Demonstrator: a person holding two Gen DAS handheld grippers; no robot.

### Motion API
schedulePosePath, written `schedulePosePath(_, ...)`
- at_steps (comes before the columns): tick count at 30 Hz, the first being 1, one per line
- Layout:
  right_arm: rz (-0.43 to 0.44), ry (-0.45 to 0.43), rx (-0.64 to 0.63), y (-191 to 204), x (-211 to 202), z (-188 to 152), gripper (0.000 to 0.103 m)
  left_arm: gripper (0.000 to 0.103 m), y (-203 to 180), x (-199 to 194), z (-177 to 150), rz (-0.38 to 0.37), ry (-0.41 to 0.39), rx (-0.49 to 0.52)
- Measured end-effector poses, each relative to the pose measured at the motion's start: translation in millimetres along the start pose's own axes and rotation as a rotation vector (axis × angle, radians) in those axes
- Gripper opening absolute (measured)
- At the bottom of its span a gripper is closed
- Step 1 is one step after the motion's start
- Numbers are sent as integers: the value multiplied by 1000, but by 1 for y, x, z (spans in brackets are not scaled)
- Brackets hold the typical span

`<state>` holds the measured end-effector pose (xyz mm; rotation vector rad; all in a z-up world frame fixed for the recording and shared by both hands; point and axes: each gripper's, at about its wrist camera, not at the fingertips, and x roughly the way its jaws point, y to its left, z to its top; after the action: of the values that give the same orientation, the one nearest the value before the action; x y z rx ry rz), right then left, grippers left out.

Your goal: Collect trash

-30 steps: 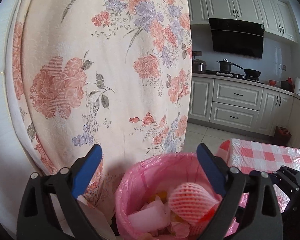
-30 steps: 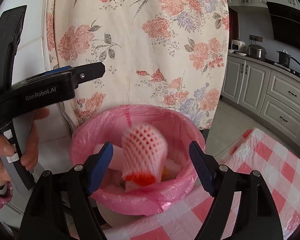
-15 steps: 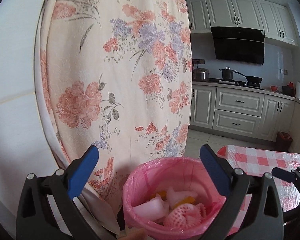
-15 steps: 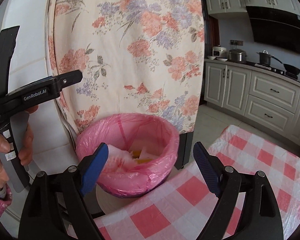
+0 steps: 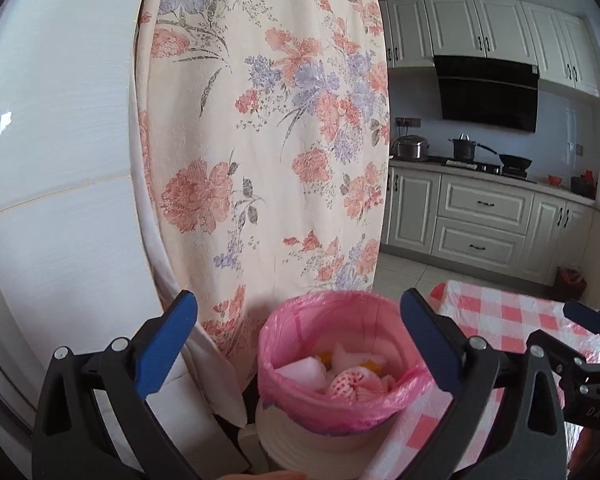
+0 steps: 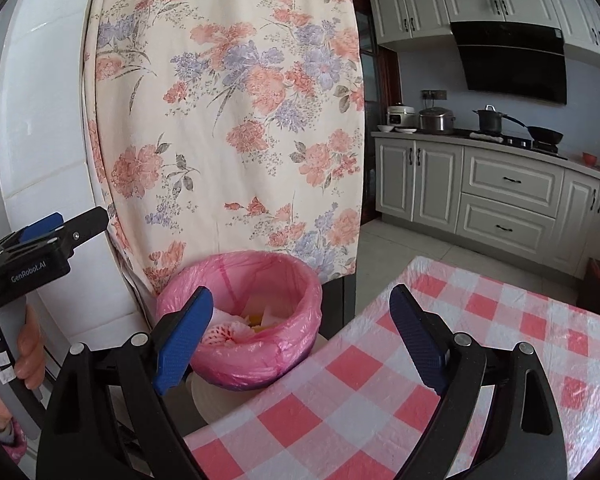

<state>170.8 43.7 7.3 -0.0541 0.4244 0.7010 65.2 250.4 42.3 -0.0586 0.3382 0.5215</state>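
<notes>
A white bin lined with a pink bag (image 5: 300, 336) (image 6: 296, 280) stands beside the table, below a floral cloth. Inside lie a red-and-white foam fruit net (image 5: 350, 384) (image 6: 224, 334), white paper and yellow scraps. My left gripper (image 5: 298, 340) is open and empty, raised above and behind the bin. My right gripper (image 6: 300, 336) is open and empty, over the table's edge with the bin just beyond its left finger. The left gripper's body (image 6: 40, 256) shows at the left of the right wrist view.
A table with a red-and-white checked cloth (image 6: 480, 344) (image 5: 500, 316) lies right of the bin. A floral cloth (image 5: 268, 140) hangs over a white appliance (image 5: 52, 160) behind the bin. Kitchen cabinets and a stove with pots (image 6: 500, 128) stand far right.
The foam net dropped from between my right gripper's fingers into the bin. Both grippers have since pulled back and up from the bin, the right one over the table.
</notes>
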Motion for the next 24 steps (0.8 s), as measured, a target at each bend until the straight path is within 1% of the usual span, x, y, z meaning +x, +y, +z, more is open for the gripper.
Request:
schedulePosePath(4,-16,19,-7,4,-9,-17,85,98,-2,-6,-18,-2,51,4)
schedulePosePath(8,-31,26,-2,3,-19,-28,85,98,-1,-12,-35,-29,85,-5)
schedulePosePath(11,-46,47,-6,4,-22,-34,85,98,0,-17,-45,-32,105,-8)
schedulePosePath(16,-59,51,-31,12,-31,-39,85,98,-2,-29,-54,-41,111,1)
schedulePosePath(19,-60,42,-27,13,-35,-39,85,98,-3,-37,-57,-66,104,3)
schedulePosePath(24,-69,35,-26,13,-41,-40,85,98,-12,-45,-60,-81,98,44)
